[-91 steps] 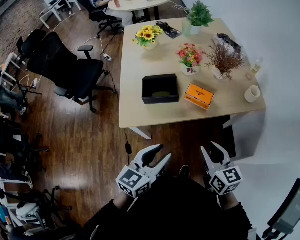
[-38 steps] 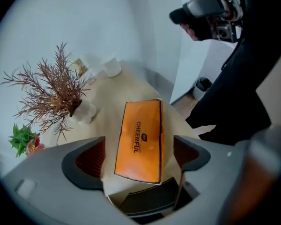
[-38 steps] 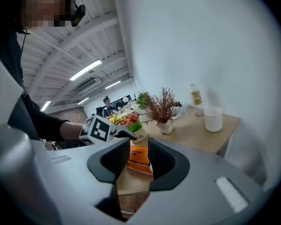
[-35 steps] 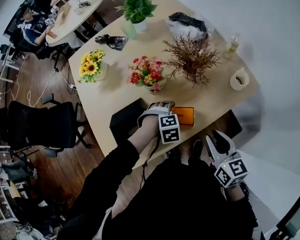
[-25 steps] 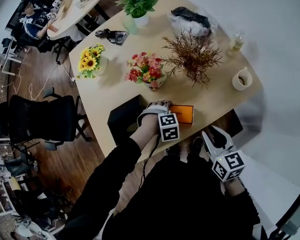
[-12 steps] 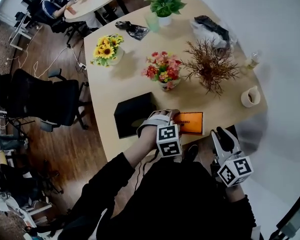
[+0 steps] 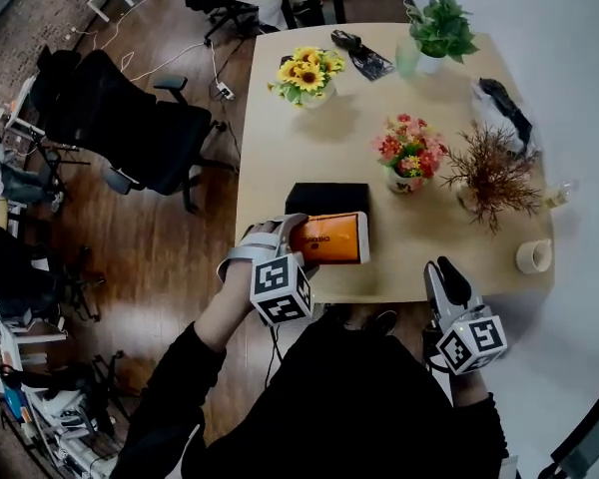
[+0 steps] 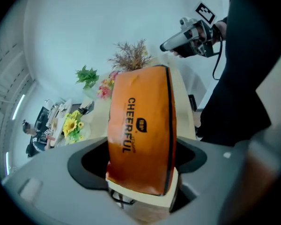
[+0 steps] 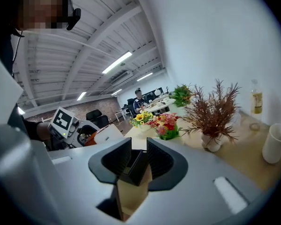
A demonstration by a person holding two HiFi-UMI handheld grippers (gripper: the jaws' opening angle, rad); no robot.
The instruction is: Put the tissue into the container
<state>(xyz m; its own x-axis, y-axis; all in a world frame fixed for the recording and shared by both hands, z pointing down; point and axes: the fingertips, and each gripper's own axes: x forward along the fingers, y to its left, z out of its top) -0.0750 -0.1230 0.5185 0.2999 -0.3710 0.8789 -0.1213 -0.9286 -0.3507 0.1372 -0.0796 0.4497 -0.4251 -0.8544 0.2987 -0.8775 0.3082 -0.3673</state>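
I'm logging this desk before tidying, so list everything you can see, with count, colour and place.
table: one, light wood, centre
container: one, black, mid-table
tissue pack: one, orange, in the left gripper, by the container
sunflowers: one bunch, yellow, table's far left
flower pot: one, red and pink, right of centre
dried plant: one, brown, table's right side
green plant: one, green, far right corner
cup: one, white, near right corner
office chair: one, black, left floor
left gripper: one, grey, shut on the pack
right gripper: one, grey, beyond the near edge, empty
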